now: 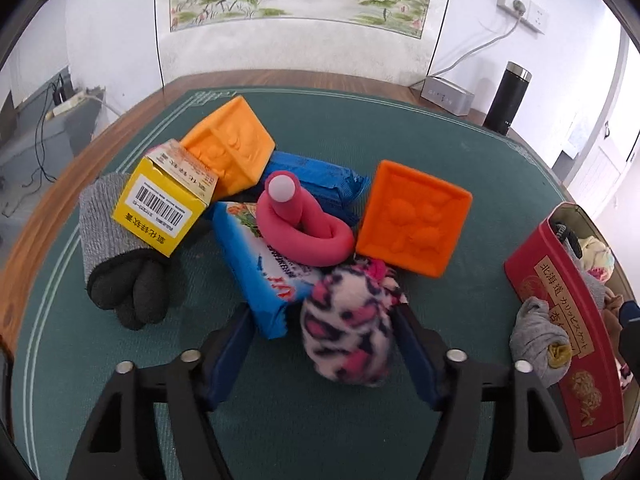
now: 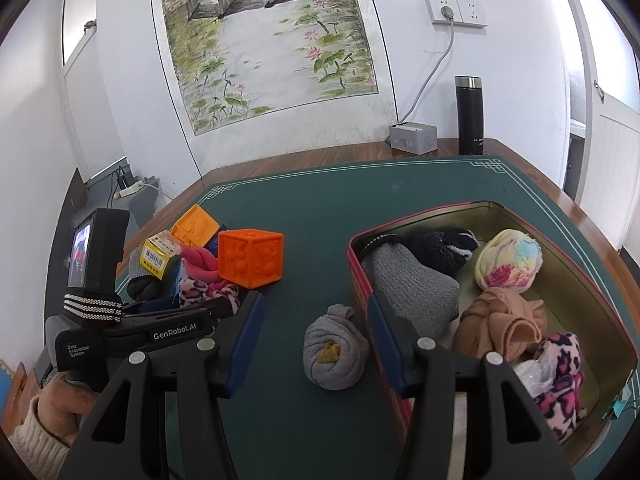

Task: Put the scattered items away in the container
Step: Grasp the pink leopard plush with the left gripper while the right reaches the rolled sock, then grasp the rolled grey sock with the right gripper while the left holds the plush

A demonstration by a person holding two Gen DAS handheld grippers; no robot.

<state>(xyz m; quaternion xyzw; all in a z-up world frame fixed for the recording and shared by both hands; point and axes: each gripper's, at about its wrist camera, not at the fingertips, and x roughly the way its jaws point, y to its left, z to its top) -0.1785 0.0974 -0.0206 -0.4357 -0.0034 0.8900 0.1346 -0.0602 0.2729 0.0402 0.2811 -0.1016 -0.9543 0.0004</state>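
Note:
My left gripper (image 1: 324,320) is open, its jaws on either side of a pink leopard-print sock roll (image 1: 348,324) on the green mat. Behind it lie a blue snack packet (image 1: 260,268), a pink knotted tube (image 1: 304,220), two orange cubes (image 1: 412,216) (image 1: 232,144), a yellow box (image 1: 160,208) and a grey-black glove (image 1: 120,264). My right gripper (image 2: 316,320) is open over a grey sock roll (image 2: 334,354) beside the red tin (image 2: 360,280), which holds several socks. The tin also shows in the left wrist view (image 1: 560,300).
A black flask (image 2: 469,116) and a grey box (image 2: 412,138) stand at the table's back edge. The left gripper body (image 2: 120,328) and the hand holding it show at the left in the right wrist view. The mat (image 2: 320,208) covers most of the table.

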